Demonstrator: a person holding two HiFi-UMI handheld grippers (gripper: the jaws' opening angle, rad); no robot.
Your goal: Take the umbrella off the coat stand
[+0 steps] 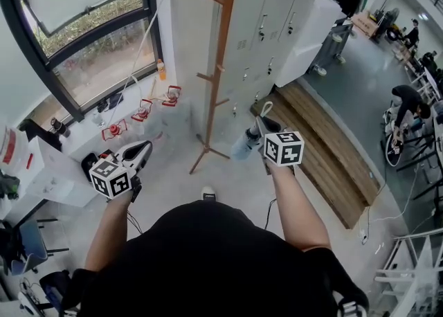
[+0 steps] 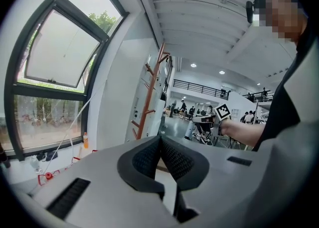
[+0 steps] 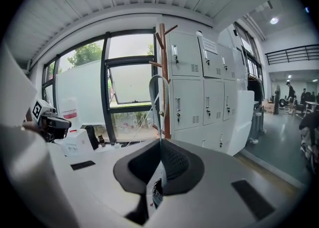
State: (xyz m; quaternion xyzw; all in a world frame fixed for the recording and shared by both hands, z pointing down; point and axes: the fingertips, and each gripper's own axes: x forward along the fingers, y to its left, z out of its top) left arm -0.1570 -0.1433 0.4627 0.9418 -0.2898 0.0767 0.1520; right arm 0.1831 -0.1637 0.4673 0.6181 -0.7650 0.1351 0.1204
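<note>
The brown wooden coat stand point(image 1: 219, 66) rises by the wall between the window and the lockers. My right gripper point(image 1: 267, 129) is just to its right, clear of its pegs, and is shut on the umbrella's grey strap. The strap's loop point(image 1: 265, 109) sticks up above the jaws. The folded pale umbrella point(image 1: 243, 145) hangs below them, off the stand. In the right gripper view the loop point(image 3: 154, 88) rises from the shut gripper point(image 3: 159, 145), with the stand point(image 3: 162, 72) behind. My left gripper point(image 1: 140, 152) is held low at the left, shut on nothing; its jaws point(image 2: 160, 141) meet.
Grey lockers point(image 1: 277, 18) stand behind the stand, with a wooden bench platform point(image 1: 325, 149) to the right. A window point(image 1: 90, 25) and a sill with red clips point(image 1: 143, 109) are at the left, above a white desk point(image 1: 48, 170). People work far off at the right point(image 1: 405, 111).
</note>
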